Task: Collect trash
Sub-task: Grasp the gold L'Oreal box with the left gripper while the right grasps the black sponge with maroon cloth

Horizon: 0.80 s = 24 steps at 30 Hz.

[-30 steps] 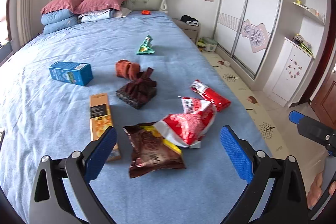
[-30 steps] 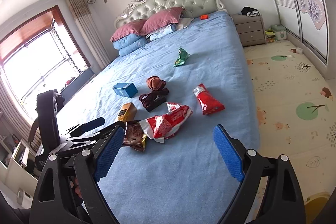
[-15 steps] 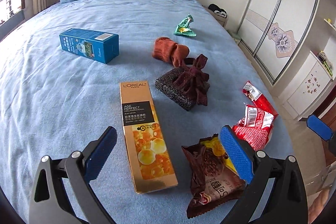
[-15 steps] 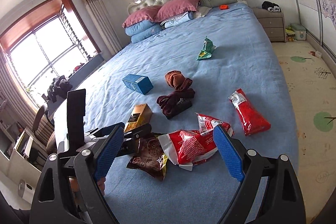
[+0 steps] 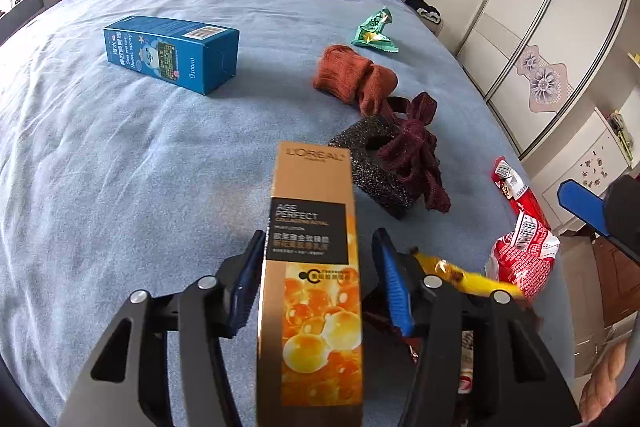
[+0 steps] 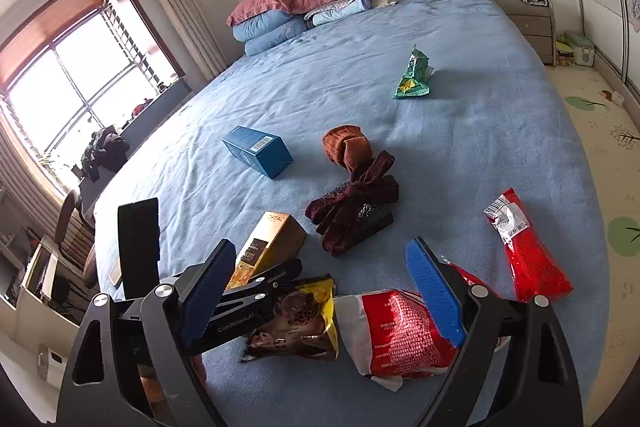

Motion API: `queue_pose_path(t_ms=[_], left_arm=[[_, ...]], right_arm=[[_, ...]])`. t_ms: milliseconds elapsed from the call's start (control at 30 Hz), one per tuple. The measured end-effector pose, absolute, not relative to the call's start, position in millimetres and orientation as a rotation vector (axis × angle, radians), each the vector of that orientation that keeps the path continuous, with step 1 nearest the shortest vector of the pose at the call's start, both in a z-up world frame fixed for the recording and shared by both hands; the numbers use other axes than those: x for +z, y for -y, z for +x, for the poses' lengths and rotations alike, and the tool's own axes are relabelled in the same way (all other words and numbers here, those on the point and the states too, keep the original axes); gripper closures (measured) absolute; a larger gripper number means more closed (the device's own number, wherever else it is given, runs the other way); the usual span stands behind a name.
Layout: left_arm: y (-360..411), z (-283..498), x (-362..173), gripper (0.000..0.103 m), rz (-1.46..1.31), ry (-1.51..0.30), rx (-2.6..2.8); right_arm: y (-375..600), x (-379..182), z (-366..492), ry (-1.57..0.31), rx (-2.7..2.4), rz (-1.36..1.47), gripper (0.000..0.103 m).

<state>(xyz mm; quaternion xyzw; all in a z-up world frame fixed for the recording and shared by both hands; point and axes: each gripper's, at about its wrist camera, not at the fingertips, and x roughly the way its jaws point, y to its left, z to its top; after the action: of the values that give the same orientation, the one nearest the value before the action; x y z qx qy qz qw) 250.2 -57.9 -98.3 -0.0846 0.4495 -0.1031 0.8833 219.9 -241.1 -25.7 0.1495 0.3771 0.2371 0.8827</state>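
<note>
The left hand-held gripper (image 5: 316,283) is closing around the gold box (image 5: 312,267) on the bed (image 5: 120,167), though contact is unclear. A weak pinch may let it slip. The right hand-held gripper (image 6: 320,291) hovers released above the red wrapper (image 6: 400,331).

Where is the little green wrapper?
In both views the green wrapper lies alone on the blue bed, farther toward the headboard than the orange sock.

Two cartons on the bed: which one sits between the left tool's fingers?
The gold L'Oreal carton, lying between the left tool fingers. The blue spray carton lies farther up the bed, untouched.
</note>
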Motion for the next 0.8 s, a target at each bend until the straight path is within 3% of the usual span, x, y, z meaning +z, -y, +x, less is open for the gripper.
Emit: queue_pose_path(t_ms=[67,800], left_arm=[[52,252,-97,0.06,-0.189,-0.936,-0.227],[-9,256,-94,0.064,-0.241,-0.9,-0.211]], right_arm=[[236,-29,228,-0.809,0.49,0.322,0.018],[165,-71,316,-0.968,0.314,0.015,0.013]])
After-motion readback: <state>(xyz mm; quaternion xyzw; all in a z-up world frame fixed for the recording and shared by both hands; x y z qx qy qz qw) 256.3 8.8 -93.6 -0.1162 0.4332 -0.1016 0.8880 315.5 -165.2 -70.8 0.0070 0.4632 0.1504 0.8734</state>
